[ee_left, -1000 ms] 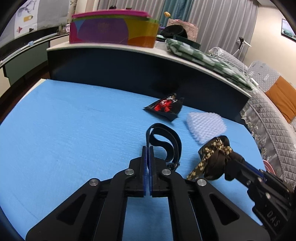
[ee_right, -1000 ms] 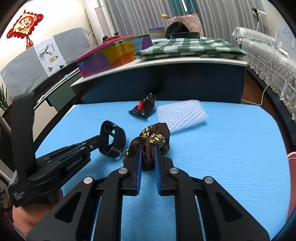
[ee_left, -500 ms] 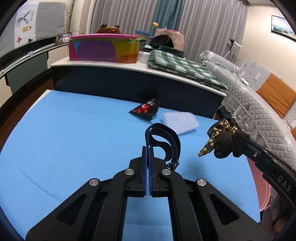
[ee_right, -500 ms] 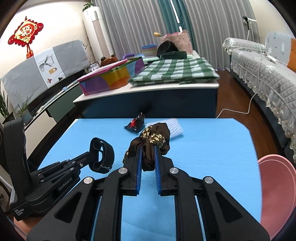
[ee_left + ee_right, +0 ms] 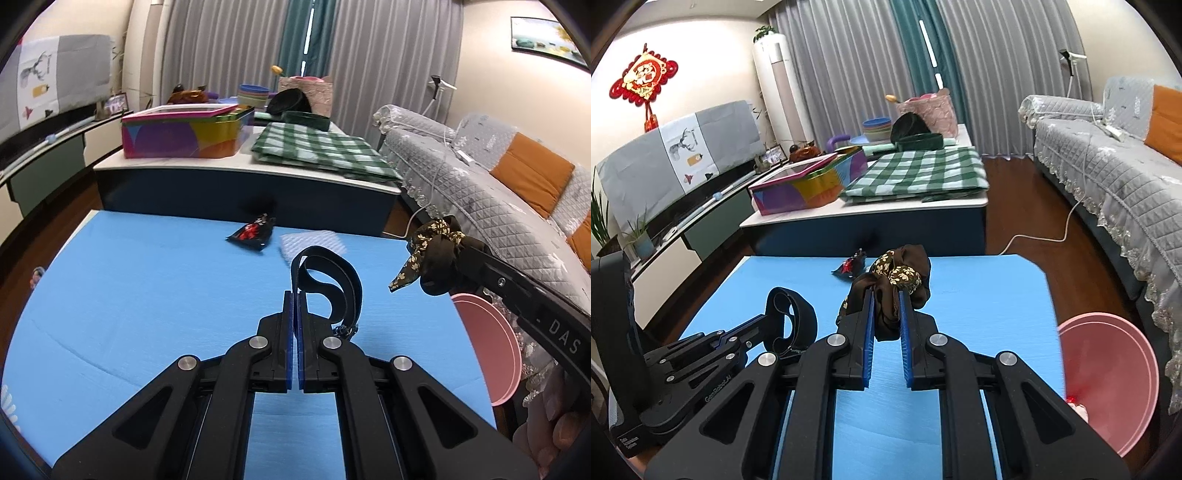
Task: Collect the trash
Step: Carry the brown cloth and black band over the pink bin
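I'm looking into a home living room: a quilted grey sofa (image 5: 1115,173) with an orange cushion (image 5: 1165,118) along the right edge, floor-length grey curtains (image 5: 849,62) across the top centre, a red knot ornament (image 5: 642,79) on the upper-left wall, and a covered television (image 5: 665,162) at left.

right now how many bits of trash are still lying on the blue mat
2: a black and red wrapper near the mat's far edge, and a white bubble-wrap piece just right of it, partly hidden behind the held black strap. The right wrist view hides the bubble wrap; more could lie out of frame.
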### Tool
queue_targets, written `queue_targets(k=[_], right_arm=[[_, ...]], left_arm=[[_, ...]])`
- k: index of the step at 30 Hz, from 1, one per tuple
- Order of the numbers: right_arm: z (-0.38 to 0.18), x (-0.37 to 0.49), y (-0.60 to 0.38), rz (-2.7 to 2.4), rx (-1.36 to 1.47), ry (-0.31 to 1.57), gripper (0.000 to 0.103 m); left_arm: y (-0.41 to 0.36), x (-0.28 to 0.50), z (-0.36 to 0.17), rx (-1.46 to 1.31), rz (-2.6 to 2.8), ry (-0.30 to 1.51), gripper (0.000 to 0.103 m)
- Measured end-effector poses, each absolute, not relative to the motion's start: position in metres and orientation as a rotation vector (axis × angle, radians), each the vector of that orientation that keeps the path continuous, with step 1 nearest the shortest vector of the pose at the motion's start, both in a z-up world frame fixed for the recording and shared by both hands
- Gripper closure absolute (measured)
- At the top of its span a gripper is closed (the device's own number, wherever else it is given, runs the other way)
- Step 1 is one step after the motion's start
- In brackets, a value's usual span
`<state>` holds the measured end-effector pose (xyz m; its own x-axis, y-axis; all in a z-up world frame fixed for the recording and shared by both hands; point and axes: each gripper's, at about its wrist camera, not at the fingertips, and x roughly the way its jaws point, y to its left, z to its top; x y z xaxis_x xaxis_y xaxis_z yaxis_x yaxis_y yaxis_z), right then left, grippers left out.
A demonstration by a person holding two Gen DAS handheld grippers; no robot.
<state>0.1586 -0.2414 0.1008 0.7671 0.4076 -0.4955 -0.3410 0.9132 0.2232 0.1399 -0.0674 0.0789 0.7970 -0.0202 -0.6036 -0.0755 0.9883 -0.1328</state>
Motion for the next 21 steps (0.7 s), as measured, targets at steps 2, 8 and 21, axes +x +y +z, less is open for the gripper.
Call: queue_targets(k=[2, 8, 21], right_arm=[[0.102, 0.156, -0.250, 0.393, 0.128, 0.563, 0.090], [0.101, 0.158, -0.275, 0.345, 0.142, 0.560, 0.090], [0.092, 0.171, -0.346, 0.167, 0.140, 0.556, 0.090]], left_arm=[[-0.076, 0.140, 0.080, -0.143, 0.019, 0.647, 0.102], [-0.100, 0.145, 0.080, -0.122, -0.024, 0.654, 0.102], [-0.167, 0.175, 0.068, -0.094, -0.168, 0.657, 0.102]])
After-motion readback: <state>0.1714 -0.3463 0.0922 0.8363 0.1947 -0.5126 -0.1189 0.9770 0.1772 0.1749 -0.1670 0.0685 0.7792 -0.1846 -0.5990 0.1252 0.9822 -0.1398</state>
